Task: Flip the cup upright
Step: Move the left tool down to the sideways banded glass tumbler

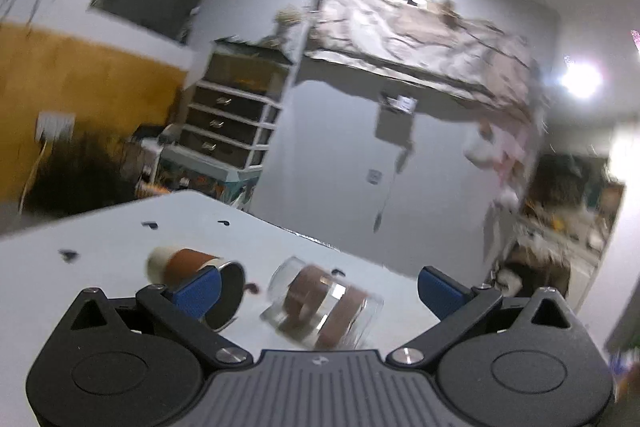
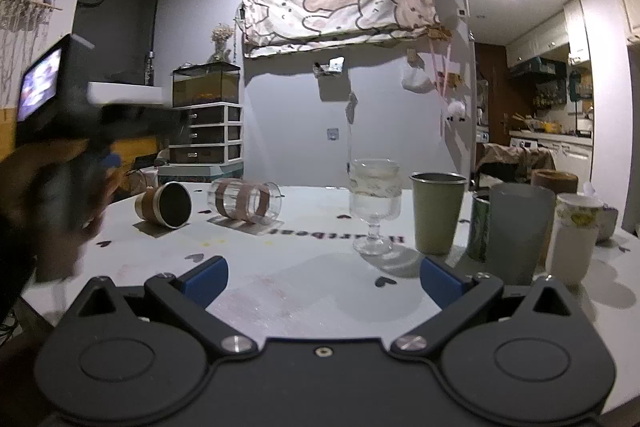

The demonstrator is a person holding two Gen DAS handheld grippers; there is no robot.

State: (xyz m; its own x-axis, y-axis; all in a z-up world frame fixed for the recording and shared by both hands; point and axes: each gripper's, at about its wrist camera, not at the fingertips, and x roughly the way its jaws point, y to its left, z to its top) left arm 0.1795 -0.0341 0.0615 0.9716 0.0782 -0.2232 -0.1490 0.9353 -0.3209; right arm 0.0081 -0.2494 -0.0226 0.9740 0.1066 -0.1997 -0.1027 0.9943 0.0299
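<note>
Two cups lie on their sides on the white table point(image 2: 304, 279). One is a clear glass with brown bands point(image 1: 324, 301) point(image 2: 245, 201). The other is a brown-sleeved metal cup with a dark inside point(image 1: 200, 269) point(image 2: 165, 205). My left gripper point(image 1: 320, 291) is open, just above and behind the banded glass, which lies between its blue fingers. It shows blurred at the left of the right wrist view point(image 2: 76, 171). My right gripper point(image 2: 324, 277) is open and empty over the table's near side.
Upright at the right stand a stemmed glass point(image 2: 374, 207), an olive metal cup point(image 2: 438, 213), a grey frosted cup point(image 2: 520, 231), a dark green can point(image 2: 480, 227) and a white floral cup point(image 2: 576, 239). A drawer unit point(image 2: 206, 135) stands behind.
</note>
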